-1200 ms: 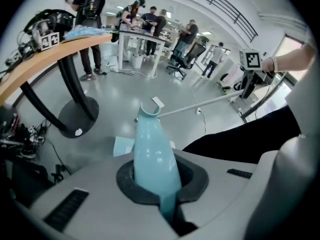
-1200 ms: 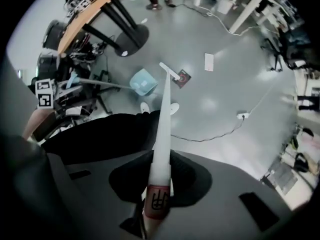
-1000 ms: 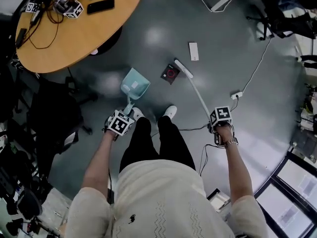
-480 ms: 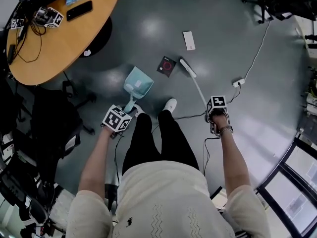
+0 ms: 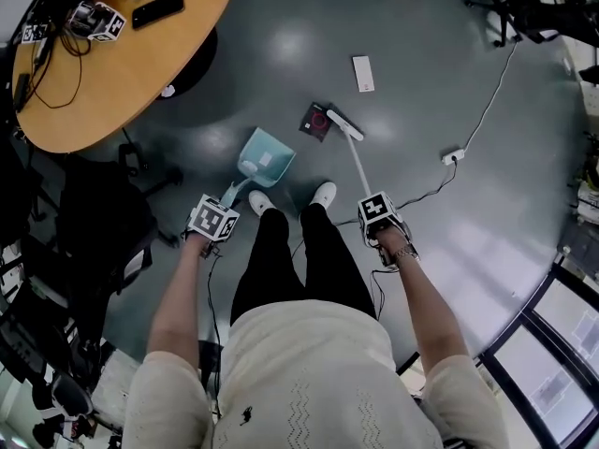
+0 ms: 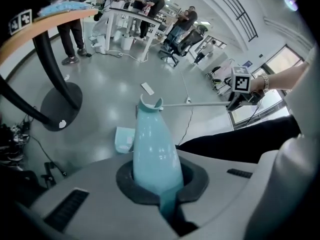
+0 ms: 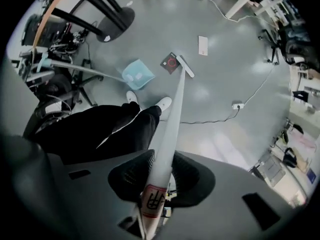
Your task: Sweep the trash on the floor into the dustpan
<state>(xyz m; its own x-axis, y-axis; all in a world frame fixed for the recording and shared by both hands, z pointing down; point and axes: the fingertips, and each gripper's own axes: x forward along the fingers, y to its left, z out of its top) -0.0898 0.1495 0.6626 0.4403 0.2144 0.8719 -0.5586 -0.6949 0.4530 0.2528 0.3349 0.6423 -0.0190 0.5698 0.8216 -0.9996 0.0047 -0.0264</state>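
Grey floor (image 5: 281, 45): left gripper (image 5: 217, 215) grips dustpan (image 5: 264, 157), right gripper (image 5: 374, 211) broom (image 5: 344, 125) beside packet (image 5: 315, 120)

Looks like an open-plan office, judging by white desks (image 6: 131, 14), swivel chairs (image 6: 176, 48), a round wooden table (image 5: 122, 73) and polished grey floor (image 5: 421, 54).

Grey floor (image 5: 421, 82); on it dustpan (image 5: 264, 157), dark packet (image 5: 316, 121), white card (image 5: 363, 73).

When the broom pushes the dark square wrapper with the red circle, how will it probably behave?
The dark wrapper lies flat and looks thin, so it is probably light and should slide easily on the glossy floor. Being flat, it may slip under the broom head rather than roll.
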